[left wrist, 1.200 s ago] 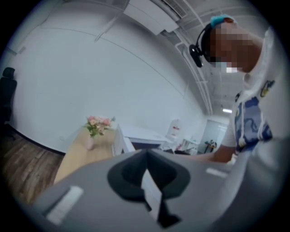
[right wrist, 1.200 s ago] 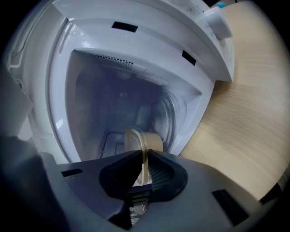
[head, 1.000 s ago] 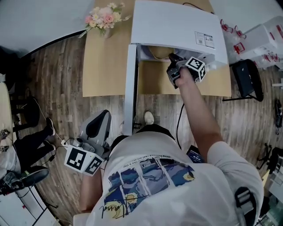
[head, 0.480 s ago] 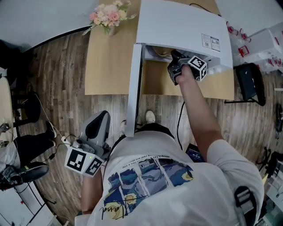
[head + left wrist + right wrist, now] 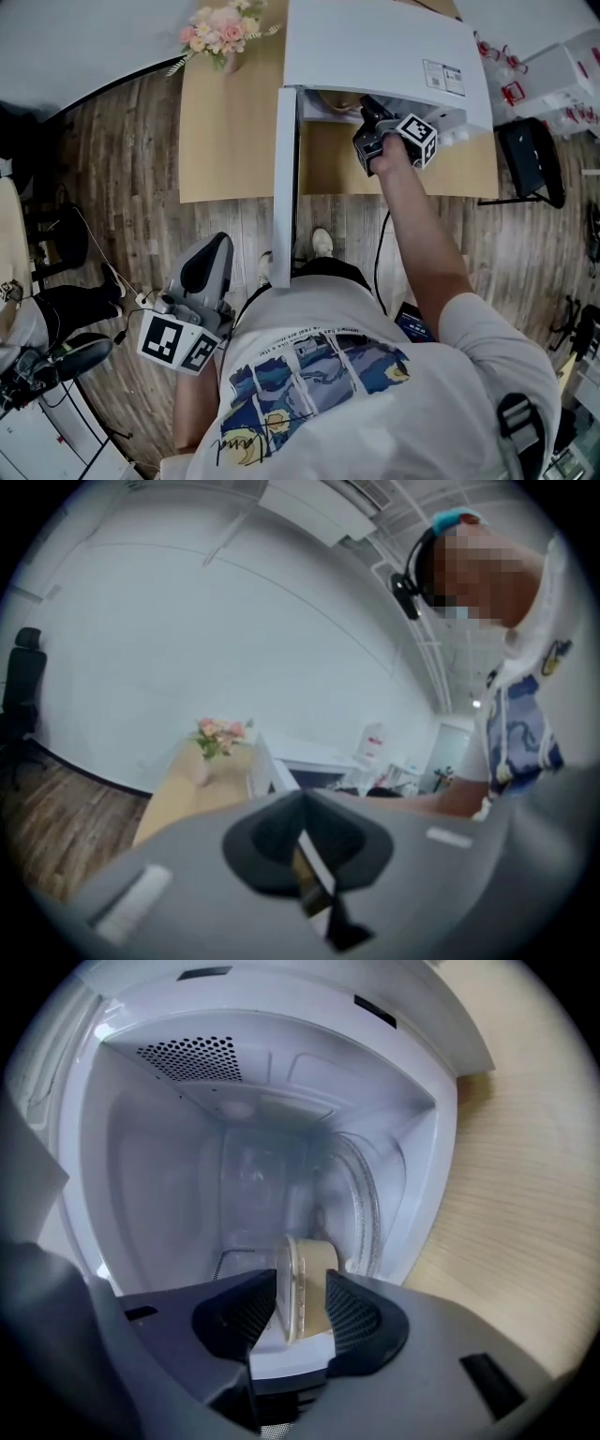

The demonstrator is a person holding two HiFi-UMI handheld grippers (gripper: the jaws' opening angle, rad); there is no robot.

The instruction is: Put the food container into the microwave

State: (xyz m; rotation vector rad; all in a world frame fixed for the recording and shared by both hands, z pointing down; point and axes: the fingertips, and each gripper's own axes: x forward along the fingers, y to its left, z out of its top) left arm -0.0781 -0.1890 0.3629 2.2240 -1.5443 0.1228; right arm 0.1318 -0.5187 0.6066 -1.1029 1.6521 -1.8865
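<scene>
The white microwave (image 5: pixel 375 42) stands on a wooden table (image 5: pixel 225 141) with its door (image 5: pixel 284 178) swung wide open. My right gripper (image 5: pixel 367 108) reaches into the mouth of the oven. In the right gripper view the gripper (image 5: pixel 302 1312) is shut on the food container (image 5: pixel 307 1283), a beige tub with a clear lid held on edge, in front of the white cavity (image 5: pixel 187 1176) and the glass turntable (image 5: pixel 364 1206). My left gripper (image 5: pixel 219 246) hangs low beside my body, away from the table; seen from its own camera, the left gripper (image 5: pixel 302 808) is shut on nothing.
A vase of pink flowers (image 5: pixel 221 26) stands at the table's far left corner. A black chair (image 5: pixel 530 159) and white boxes (image 5: pixel 562 61) sit to the right of the table. Another person's legs (image 5: pixel 61 309) show on the wooden floor at the left.
My right gripper has edged slightly deeper toward the microwave opening with the container. The left gripper has stayed where it was.
</scene>
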